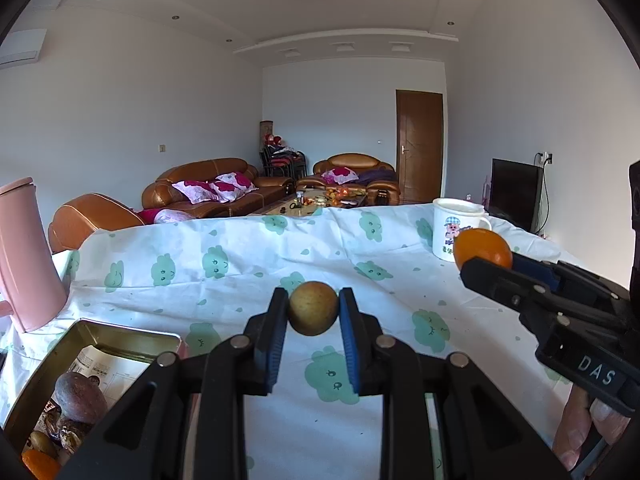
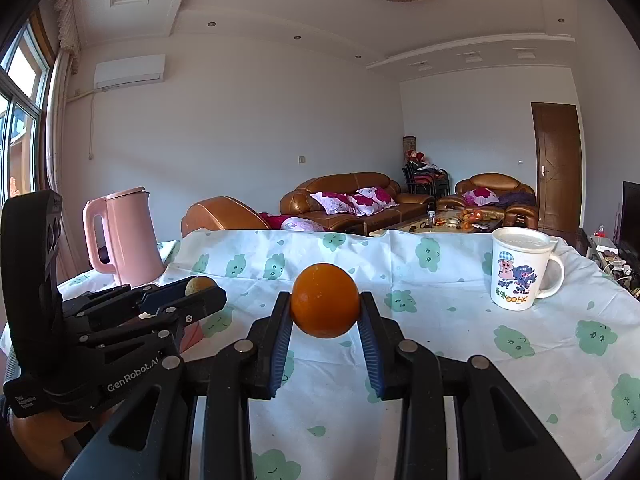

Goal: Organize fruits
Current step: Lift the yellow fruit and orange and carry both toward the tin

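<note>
My left gripper (image 1: 313, 312) is shut on a small round yellow-brown fruit (image 1: 313, 307) and holds it above the table. My right gripper (image 2: 325, 312) is shut on an orange (image 2: 325, 306), also lifted above the cloth. In the left wrist view the right gripper shows at the right with the orange (image 1: 482, 246) in it. In the right wrist view the left gripper (image 2: 202, 290) shows at the left with the small fruit (image 2: 198, 284). A metal tin (image 1: 120, 338) at the lower left of the left wrist view holds a brown fruit (image 1: 78, 396), an orange (image 1: 38, 465) and other pieces.
The table has a white cloth with green cloud prints (image 2: 440, 320). A pink kettle (image 2: 124, 236) stands at the back left. A white cartoon mug (image 2: 520, 272) stands at the back right. Sofas and a coffee table lie beyond.
</note>
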### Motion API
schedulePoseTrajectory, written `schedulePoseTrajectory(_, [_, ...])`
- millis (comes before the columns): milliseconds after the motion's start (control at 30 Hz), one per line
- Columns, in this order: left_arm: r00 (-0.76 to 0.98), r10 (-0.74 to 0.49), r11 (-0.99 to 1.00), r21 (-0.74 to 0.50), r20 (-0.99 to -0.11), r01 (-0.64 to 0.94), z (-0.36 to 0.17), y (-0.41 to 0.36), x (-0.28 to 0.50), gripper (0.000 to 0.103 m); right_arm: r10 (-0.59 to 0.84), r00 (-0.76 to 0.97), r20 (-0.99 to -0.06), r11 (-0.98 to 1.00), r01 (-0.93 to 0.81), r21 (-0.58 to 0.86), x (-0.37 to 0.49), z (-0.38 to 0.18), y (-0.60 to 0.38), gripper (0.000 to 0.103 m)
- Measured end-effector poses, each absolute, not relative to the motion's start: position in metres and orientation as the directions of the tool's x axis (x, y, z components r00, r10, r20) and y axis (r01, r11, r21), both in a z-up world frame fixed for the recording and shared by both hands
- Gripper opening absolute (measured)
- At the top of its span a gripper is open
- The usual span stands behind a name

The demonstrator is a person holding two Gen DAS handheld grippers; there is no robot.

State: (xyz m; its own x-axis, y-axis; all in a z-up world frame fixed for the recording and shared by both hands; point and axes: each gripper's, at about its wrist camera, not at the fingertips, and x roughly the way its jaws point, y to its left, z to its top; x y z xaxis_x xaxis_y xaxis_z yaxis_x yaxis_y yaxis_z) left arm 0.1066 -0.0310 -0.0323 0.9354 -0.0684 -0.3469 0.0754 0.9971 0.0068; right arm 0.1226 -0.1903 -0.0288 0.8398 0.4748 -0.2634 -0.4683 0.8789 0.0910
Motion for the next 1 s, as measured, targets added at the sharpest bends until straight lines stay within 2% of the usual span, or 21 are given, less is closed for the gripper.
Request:
schedulePoseTrajectory(500, [0.925,-0.087,0.996,-0.012,-0.370,0.089,-0.033,-0.019,0.096,0.027,0.475,0.832,-0.285,0.879,-0.466,0.105,0.114,-0.030,-0.184,0.035])
schedulePoseTrajectory(1000, [0.917,-0.044,0.999,-0.017,-0.397,0.040,-0.030,0.032,0.051,0.027,0.611,0.735,-0.294,0.784,-0.613,0.099,0.089,-0.011,-0.120,0.035])
